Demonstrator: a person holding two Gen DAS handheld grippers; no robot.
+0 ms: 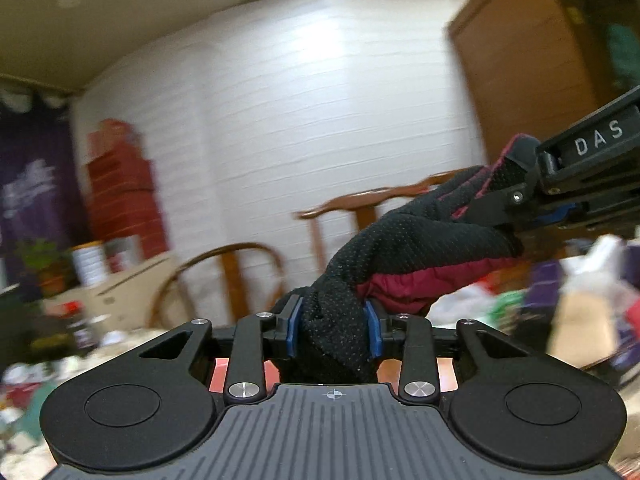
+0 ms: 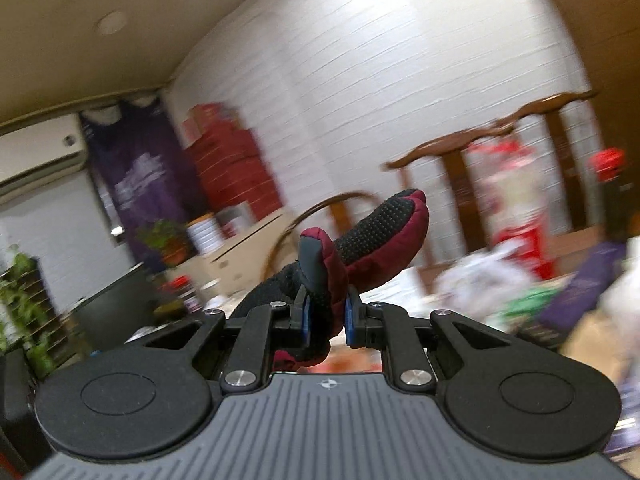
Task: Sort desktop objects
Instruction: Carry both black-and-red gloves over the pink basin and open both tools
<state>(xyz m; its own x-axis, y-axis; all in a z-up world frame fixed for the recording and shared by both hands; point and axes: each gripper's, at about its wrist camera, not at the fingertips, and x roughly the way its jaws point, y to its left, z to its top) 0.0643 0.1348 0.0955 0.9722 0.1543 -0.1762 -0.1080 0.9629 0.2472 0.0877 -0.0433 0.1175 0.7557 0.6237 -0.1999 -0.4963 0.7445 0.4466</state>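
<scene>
A black and maroon winter glove (image 1: 408,248) is held up in the air between both grippers. My left gripper (image 1: 334,328) is shut on its cuff end, blue pads pressing the black dotted fabric. My right gripper (image 1: 520,200) comes in from the right in the left wrist view and clamps the glove's finger end. In the right wrist view the right gripper (image 2: 326,316) is shut on one glove finger (image 2: 320,276), while the other fingers of the glove (image 2: 384,232) stick out ahead. The table surface below is mostly hidden.
Wooden chairs (image 1: 240,264) (image 2: 460,156) stand behind a cluttered table with bags and boxes (image 1: 560,292). Red boxes (image 2: 232,160) and a purple banner (image 2: 136,168) stand by the white brick wall. Plants (image 2: 24,300) are at the left.
</scene>
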